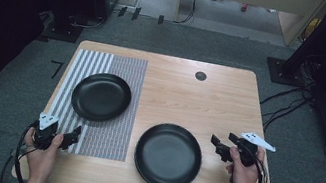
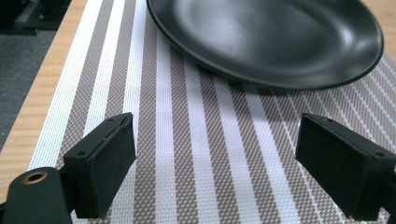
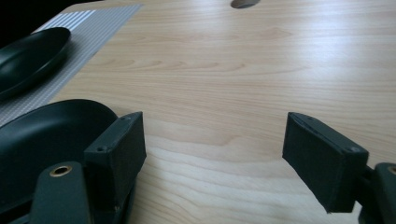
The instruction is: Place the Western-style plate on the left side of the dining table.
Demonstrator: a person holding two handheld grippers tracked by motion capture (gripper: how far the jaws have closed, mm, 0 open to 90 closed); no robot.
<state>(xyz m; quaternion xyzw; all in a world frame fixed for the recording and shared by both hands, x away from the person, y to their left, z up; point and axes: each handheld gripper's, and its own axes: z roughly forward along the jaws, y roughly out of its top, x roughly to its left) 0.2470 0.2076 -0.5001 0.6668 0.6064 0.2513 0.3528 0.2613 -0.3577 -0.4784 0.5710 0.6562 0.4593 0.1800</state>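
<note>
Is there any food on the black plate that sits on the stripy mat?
No, it is empty. The black plate on the striped mat shows only its bare, shiny inside, seen from above and from the left tool's camera.

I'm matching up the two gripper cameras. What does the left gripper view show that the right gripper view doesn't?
Left gripper view: the open left gripper low over the white-and-brown striped woven placemat, near the smaller round black plate. Right gripper view: the open right gripper, the larger round black plate on bare wooden table, a dark round table hole. Both: smaller plate and placemat.

Near plate (image 3: 42, 154) cut off at frame edge, far plate (image 2: 266, 37) cropped at top
</note>
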